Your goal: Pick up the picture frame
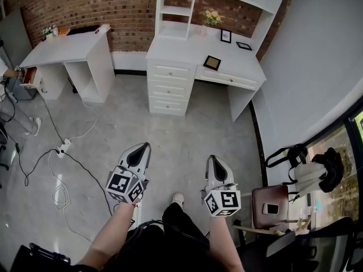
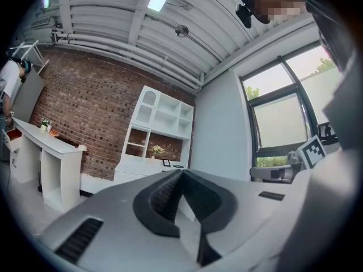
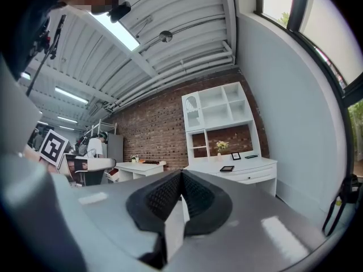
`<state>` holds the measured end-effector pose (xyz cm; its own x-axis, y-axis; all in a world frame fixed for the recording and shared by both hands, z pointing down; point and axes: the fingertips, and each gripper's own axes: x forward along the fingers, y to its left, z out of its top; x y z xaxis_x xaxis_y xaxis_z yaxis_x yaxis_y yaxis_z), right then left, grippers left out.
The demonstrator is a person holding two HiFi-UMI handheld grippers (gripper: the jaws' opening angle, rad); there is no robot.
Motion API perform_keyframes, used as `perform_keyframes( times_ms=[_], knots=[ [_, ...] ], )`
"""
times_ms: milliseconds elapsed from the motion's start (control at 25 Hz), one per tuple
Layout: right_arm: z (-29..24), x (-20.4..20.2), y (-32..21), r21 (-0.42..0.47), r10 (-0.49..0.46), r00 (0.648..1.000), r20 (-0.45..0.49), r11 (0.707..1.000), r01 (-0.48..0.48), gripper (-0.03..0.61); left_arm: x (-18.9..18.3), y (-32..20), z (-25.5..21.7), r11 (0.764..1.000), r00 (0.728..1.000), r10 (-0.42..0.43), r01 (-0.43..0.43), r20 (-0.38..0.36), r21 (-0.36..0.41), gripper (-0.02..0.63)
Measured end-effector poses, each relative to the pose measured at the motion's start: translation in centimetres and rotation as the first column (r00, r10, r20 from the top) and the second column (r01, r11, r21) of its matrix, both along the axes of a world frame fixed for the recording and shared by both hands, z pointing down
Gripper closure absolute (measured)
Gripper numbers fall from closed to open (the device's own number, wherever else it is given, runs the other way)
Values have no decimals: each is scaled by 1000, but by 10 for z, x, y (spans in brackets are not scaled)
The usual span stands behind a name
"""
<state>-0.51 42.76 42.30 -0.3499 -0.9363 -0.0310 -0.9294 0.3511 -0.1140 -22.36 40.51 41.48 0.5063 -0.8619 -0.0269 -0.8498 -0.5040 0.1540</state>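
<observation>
Nearest the head camera are the person's two bare forearms, each carrying a grey two-jaw gripper with a marker cube. On the left gripper [image 1: 145, 146] the black ribbed pads meet at the tip with nothing between them. The right gripper [image 1: 214, 159] has its jaws closed together too, and is empty. Both point level toward the far wall, above a bare grey polished floor [image 1: 187, 135].

Further off stands a white wooden desk with a drawer stack [image 1: 170, 52]. The dark-edged square picture frame with a tan insert [image 1: 212, 62] lies flat and face up on the desk top. It sits near the front edge, right of the drawers and well apart from both grippers. Behind it are a small upright black frame [image 1: 226, 36] and another dark frame lying flat [image 1: 244, 46]. Pale flowers in a vase [image 1: 211, 18] stand at the back, beside the white shelf unit [image 1: 176, 10].

Judgement: the frame is probably light and rigid. It may be glazed, which would make the face smooth and fragile. Lying flat, it offers little to pinch. The best hold is likely across one edge rail, probably the one nearest the desk front, once the jaws are opened. Pressing on the face risks slip or a crack.
</observation>
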Motion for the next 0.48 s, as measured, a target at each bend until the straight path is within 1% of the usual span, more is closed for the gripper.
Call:
perform_keyframes(
  times_ms=[480],
  knots=[
    [4, 43, -98, -16, -16, 1000, 22, 1000, 16, 575, 49, -93, -1, 1000, 1000, 10, -10, 20, -3, 611]
  ],
)
